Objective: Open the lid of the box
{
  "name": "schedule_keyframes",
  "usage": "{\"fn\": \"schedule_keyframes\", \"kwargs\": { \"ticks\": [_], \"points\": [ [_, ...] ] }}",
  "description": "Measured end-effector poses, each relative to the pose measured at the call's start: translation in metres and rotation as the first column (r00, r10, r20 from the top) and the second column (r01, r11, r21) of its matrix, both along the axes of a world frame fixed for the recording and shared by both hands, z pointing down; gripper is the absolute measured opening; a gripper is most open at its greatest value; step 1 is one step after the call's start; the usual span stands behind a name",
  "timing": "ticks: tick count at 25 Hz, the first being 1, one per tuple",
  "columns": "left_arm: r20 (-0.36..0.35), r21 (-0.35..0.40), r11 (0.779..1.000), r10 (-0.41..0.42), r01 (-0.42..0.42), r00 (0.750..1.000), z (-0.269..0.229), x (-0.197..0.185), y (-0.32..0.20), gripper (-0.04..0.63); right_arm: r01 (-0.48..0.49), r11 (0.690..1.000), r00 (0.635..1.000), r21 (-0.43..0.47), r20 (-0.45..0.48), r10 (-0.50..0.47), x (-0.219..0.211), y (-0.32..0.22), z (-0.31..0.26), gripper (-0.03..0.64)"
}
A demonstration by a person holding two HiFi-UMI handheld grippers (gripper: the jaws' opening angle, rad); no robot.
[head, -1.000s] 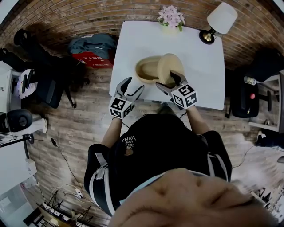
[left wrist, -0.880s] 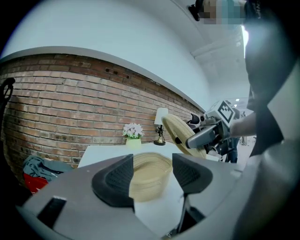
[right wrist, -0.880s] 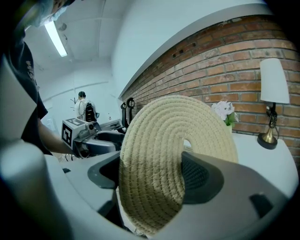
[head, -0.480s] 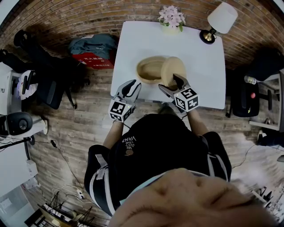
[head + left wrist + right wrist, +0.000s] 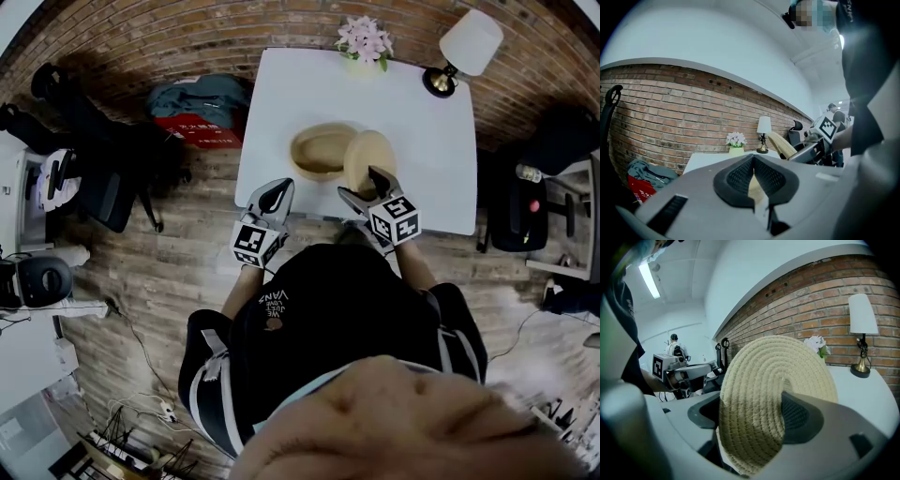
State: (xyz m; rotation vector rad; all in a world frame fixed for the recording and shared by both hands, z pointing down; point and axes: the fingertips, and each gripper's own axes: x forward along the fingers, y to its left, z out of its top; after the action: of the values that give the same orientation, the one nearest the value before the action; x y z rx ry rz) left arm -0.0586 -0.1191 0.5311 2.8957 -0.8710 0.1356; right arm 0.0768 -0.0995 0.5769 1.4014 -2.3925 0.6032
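The round woven box (image 5: 317,151) stands open in the middle of the white table (image 5: 281,94). Its woven lid (image 5: 368,157) is tilted up on edge just right of the box, and my right gripper (image 5: 362,184) is shut on its near rim. In the right gripper view the lid (image 5: 776,380) fills the space between the two pads. My left gripper (image 5: 277,190) hovers at the table's front edge, left of the box, shut with nothing in it. Its pads (image 5: 740,176) meet in the left gripper view, where the lid (image 5: 782,144) shows at the right.
A pot of pink flowers (image 5: 364,39) and a lamp (image 5: 466,47) stand along the table's far edge. On the wooden floor to the left are a heap of cloth (image 5: 199,105) and a dark chair (image 5: 89,150). Another chair (image 5: 525,202) stands at the right.
The left gripper's jaws have gone from wide apart to shut on nothing. The right gripper has drawn the lid slightly right and away from the box's opening.
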Motion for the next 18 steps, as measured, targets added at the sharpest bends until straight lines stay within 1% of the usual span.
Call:
{"fn": "schedule_keyframes", "kwargs": {
  "ticks": [6,18],
  "points": [
    [-0.017,-0.016,0.999,-0.036,0.036,0.999,0.0008,-0.0059,-0.0023,0.011,-0.001,1.000,1.000,-0.016,-0.015,0.001,0.0022,0.0027,0.0052,0.346],
    [-0.025,-0.027,0.999,-0.046,0.045,0.999,-0.0002,-0.0022,-0.0021,0.011,0.004,1.000,1.000,-0.028,-0.022,-0.004,0.0070,0.0016,0.0053,0.347]
  ]
}}
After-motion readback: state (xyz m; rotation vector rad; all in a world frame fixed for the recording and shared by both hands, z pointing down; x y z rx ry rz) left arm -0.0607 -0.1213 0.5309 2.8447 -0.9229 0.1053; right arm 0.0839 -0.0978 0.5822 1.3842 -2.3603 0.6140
